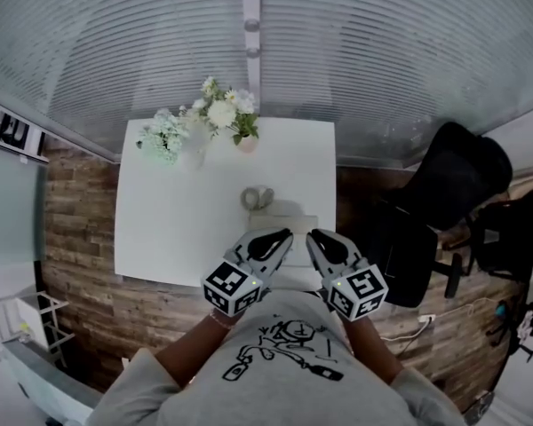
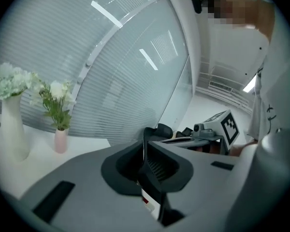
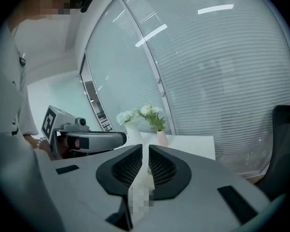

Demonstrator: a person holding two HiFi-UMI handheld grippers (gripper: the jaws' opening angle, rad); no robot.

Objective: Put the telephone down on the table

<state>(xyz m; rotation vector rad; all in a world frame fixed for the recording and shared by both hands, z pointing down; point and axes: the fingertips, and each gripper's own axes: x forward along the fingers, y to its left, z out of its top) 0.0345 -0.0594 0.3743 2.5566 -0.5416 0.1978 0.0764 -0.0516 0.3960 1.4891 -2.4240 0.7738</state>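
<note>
On the white table (image 1: pixel 160 229) a pale flat block that looks like the telephone (image 1: pixel 284 217) lies near the front edge, with a small grey rounded piece (image 1: pixel 257 198) just beyond it. My left gripper (image 1: pixel 280 236) and right gripper (image 1: pixel 313 236) hang side by side above the table's near edge, close to my chest, pointing at the block. In the left gripper view the left gripper (image 2: pixel 145 129) has its dark pads pressed together with nothing between them. In the right gripper view the right gripper (image 3: pixel 145 148) shows only a thin slit between its pads, and it holds nothing.
Two vases of flowers stand at the table's far edge: a white one (image 1: pixel 194 153) and a small pink one (image 1: pixel 247 142). A black office chair (image 1: pixel 444 202) stands to the right of the table. Glass walls with blinds rise behind it.
</note>
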